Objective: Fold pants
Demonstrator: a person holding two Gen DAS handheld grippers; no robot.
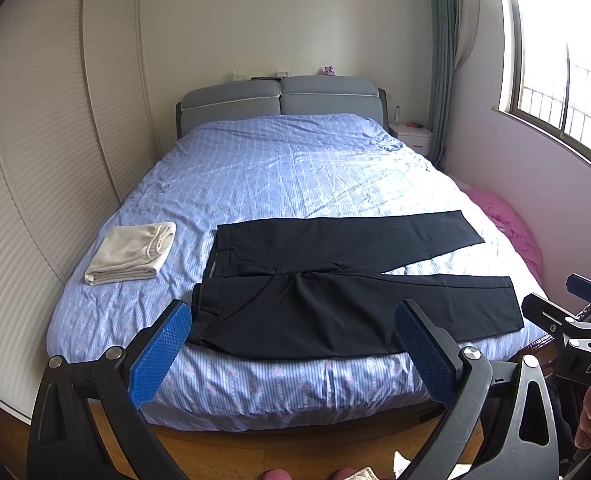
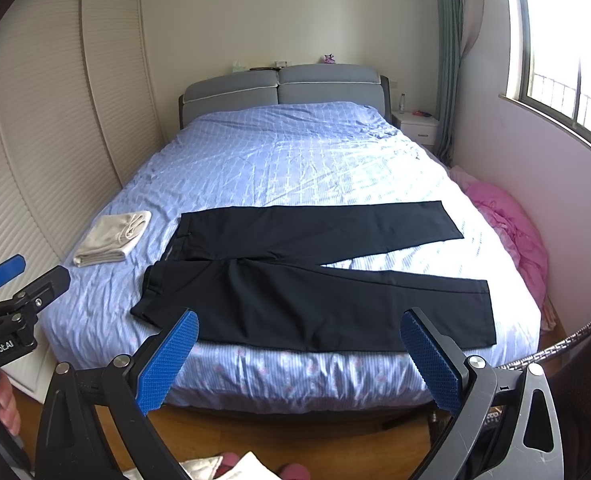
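Black pants (image 1: 335, 292) (image 2: 307, 276) lie spread flat on the near end of the bed, waistband to the left, both legs reaching right and splayed apart. My left gripper (image 1: 293, 344) hangs open in front of the bed's foot, below the near leg, holding nothing. My right gripper (image 2: 299, 350) is also open and empty, at about the same height before the bed's edge. Each gripper shows at the edge of the other's view: the right gripper (image 1: 575, 312) at right, the left gripper (image 2: 23, 280) at left.
The bed (image 1: 295, 168) has a blue patterned cover. Folded cream pants (image 1: 131, 254) (image 2: 113, 238) sit at its near left. White louvred wardrobe doors (image 1: 35, 168) line the left wall. A pink bundle (image 1: 511, 228) lies between bed and window wall. A nightstand (image 1: 413, 136) stands far right.
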